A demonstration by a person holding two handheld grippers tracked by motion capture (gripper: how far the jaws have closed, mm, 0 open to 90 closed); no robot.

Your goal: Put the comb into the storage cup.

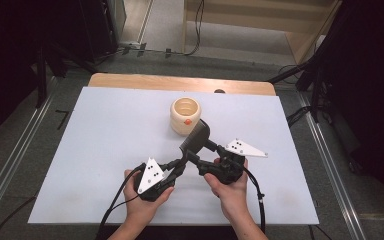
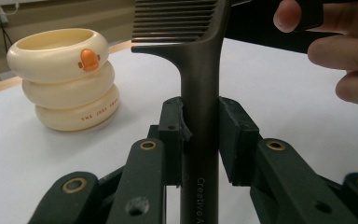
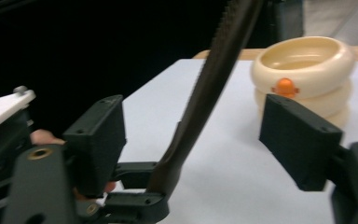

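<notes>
- Looking down from the high view, we see both hands low at the near edge of the white counter, each one wrapped around a tool.
- Our left tool is clenched on the handle of the dark comb; in the left gripper view the two pads squeeze that handle from either side, and the comb stands straight up between them with its teeth at the top, pointing left.
- Our right tool comes in from the right, and its jaws are spread, not pressing on anything.
- In the right gripper view the comb rises on a slant between the two pads of the right tool, clear of the right pad and with a gap showing on the left as well, so we call that tool released.
- The cream ringed cup with a small orange duck on its front sits upright on the counter just beyond the comb's head, near the middle of the far half.
- From the left gripper view the cup stands apart from the comb, off to its left.
</notes>
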